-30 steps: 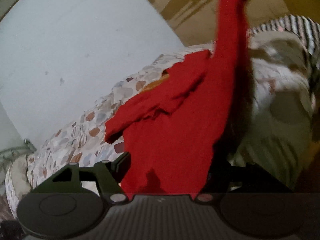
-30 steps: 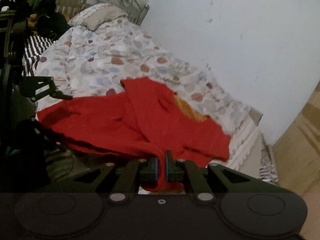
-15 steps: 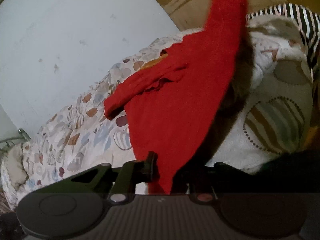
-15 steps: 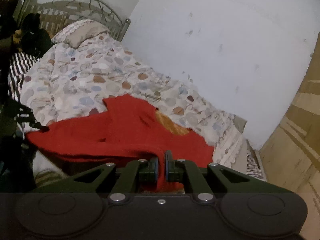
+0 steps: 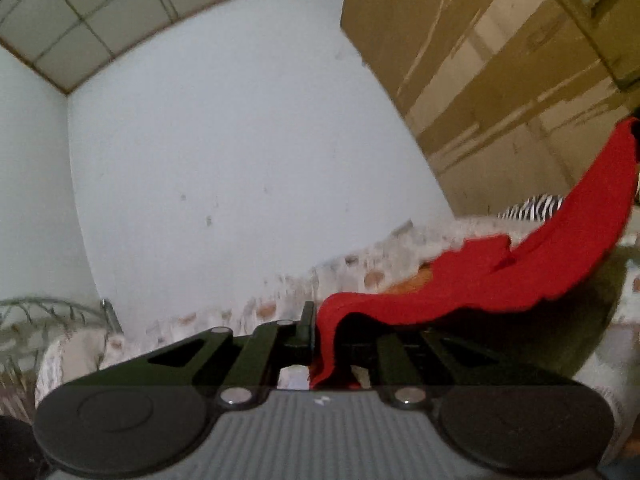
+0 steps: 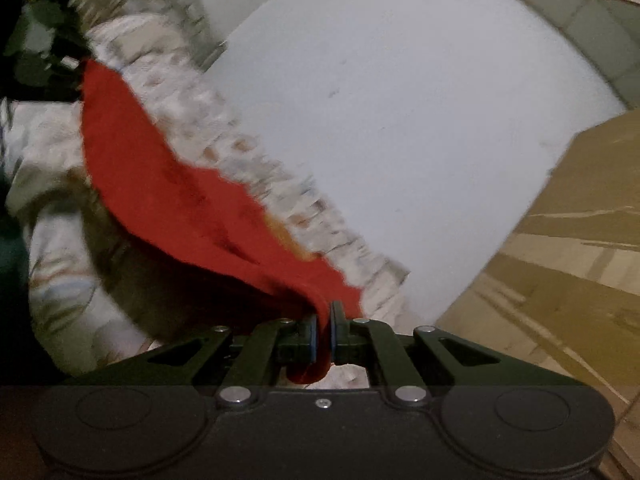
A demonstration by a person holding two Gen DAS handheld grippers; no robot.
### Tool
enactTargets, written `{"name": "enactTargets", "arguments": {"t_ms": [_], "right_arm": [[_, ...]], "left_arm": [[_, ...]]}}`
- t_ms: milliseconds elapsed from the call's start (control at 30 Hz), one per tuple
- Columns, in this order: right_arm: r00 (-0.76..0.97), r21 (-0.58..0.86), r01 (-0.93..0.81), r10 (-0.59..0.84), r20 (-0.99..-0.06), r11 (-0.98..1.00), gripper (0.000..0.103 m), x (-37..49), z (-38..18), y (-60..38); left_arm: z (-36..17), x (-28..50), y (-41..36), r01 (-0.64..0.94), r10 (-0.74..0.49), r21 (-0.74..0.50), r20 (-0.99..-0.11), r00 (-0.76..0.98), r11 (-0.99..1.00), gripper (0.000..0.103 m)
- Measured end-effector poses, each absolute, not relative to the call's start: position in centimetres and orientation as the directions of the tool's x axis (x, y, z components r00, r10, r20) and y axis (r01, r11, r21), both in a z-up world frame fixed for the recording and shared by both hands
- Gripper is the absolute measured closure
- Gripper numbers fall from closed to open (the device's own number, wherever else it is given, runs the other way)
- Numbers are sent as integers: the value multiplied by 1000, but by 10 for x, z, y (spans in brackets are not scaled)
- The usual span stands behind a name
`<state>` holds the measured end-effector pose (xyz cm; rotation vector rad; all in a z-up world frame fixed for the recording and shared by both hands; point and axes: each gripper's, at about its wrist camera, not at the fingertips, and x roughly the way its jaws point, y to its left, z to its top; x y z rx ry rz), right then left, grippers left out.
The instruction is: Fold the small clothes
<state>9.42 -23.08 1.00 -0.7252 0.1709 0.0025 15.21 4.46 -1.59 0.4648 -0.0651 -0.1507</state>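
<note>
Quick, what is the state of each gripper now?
Left gripper: closed on the red garment.
Right gripper: closed on the same red garment.

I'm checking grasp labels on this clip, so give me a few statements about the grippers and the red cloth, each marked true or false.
1. The right gripper is shut on the red garment. True.
2. The left gripper holds nothing. False: an edge of the red garment hangs between its fingers.
3. The garment lies flat on the bed. False: it is lifted and stretched between the two grippers.
4. A pale wall stands behind the bed. True.
5. The bed cover is plain blue. False: it is whitish with coloured spots.
</note>
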Motion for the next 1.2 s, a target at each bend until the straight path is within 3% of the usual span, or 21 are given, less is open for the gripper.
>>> {"name": "enactTargets", "arguments": {"t_ms": [233, 500, 700, 933, 1033, 1200], "right_arm": [[998, -612, -10, -32, -57, 791, 99, 52, 63, -255], [995, -548, -71, 23, -95, 833, 98, -13, 121, -261], [987, -511, -107, 31, -155, 853, 98, 23, 137, -267], [979, -520, -113, 7, -203, 847, 98, 154, 155, -268], [966, -509, -119, -19, -256, 853, 98, 228, 156, -276], [920, -504, -156, -61, -388, 850, 97, 339, 123, -289]], "left_arm": [[35, 84, 54, 195, -217, 402, 9, 976, 895, 96], [93, 36, 68, 331, -291, 316, -167, 942, 889, 96], [123, 117, 79, 399, -348, 158, -274, 897, 903, 96], [145, 267, 71, 378, -319, 47, -447, 836, 925, 95], [132, 338, 69, 345, -308, -35, -540, 783, 938, 95], [87, 427, 65, 307, -262, -42, -639, 723, 951, 94]]}}
